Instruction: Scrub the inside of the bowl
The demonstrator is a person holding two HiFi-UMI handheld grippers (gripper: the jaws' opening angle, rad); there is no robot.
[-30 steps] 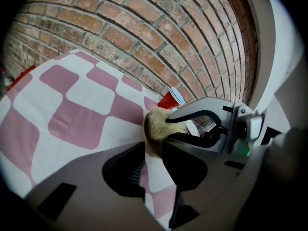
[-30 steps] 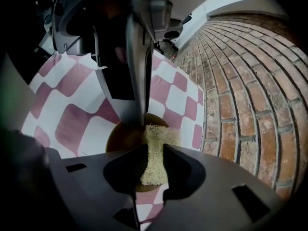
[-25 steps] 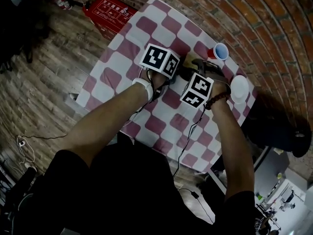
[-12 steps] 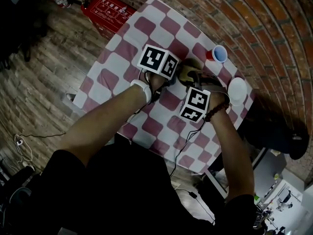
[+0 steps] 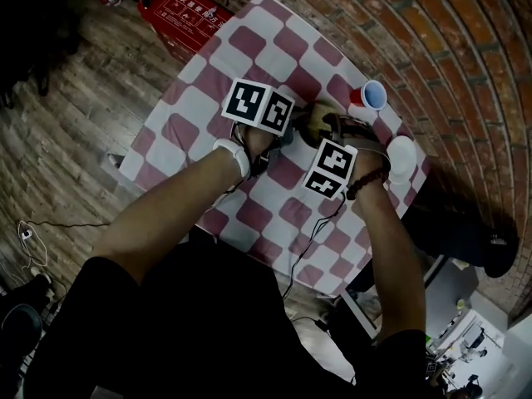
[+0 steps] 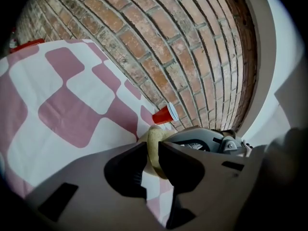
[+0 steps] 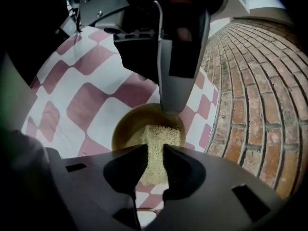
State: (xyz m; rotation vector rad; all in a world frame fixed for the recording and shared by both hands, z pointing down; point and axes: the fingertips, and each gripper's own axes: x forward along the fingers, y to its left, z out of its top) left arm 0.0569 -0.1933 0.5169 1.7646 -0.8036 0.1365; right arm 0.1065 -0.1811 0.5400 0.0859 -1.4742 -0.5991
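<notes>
Beige sponge [image 7: 161, 137] in bowl [image 7: 126, 128], unseen from head view.

Bowl [image 7: 127, 126] on desk [image 5: 199, 98], sponge [image 7: 161, 136] inside it, cup [image 5: 371, 94] behind bowl near wall [image 5: 465, 48], dish [image 5: 401, 158] right of bowl.

**A desk [image 5: 195, 106] with a checked cloth [image 5: 274, 40] on a wood floor [image 5: 75, 148]**

The cloth has pink and white squares and covers the whole desk top. Three things sit on it, all toward the far right side. A brown bowl [image 5: 316, 116] is on the cloth. A red cup [image 5: 371, 95] stands upright near it, closer to the far edge. A white dish [image 5: 403, 158] sits by the right corner, apart from the cup. On the floor, a red box [image 5: 183, 11] lies beside the desk. A thin wire [image 5: 50, 224] lies on the planks.
</notes>
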